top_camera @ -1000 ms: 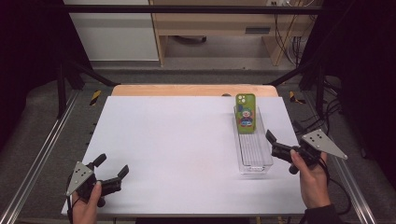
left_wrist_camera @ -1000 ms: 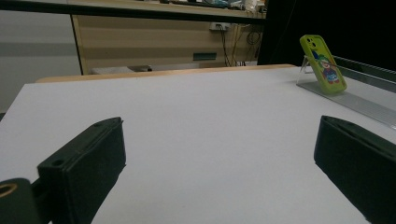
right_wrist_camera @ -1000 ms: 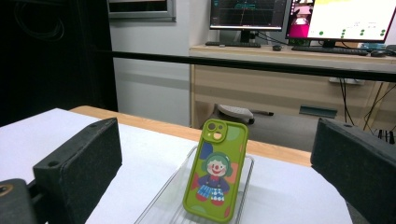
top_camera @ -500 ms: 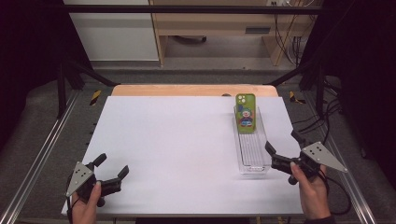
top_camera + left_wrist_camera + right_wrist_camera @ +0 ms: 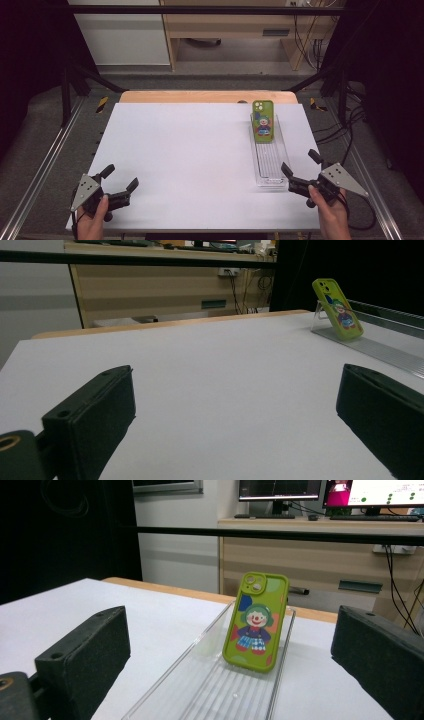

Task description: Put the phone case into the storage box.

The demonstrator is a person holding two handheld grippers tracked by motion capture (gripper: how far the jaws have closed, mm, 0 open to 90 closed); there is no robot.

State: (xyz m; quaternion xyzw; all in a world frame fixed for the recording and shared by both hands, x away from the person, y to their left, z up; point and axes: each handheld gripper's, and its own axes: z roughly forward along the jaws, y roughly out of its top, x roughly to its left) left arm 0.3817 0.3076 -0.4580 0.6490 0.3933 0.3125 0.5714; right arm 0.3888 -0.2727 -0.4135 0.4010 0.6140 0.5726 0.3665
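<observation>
So on the lower left of the high view my left gripper (image 5: 119, 186) is just parked near the front edge of the white surface (image 5: 190, 150), jaws wide apart, nothing between them, and nothing near it either. Middle of the frame is just bare surface. Over on the right is the actual business: a green phone (image 5: 263, 120) in a clown-print case, propped upright and leaning back at the far end of a clear tray (image 5: 270, 167) that runs toward me. My right gripper (image 5: 300, 170) sits at the lower right, just by the tray's near end, jaws spread and holding nothing, pointed up along the tray at the phone; in the right gripper view the phone (image 5: 256, 621) stands dead centre between my two jaws but well ahead of them. I'd say I'm at the lining-up stage before a grab. Next move probably means sliding forward along the tray and closing on the phone's side edges without knocking it flat. Can't really see what props the phone up from behind, and the tray's clear walls are hard to make out.
</observation>
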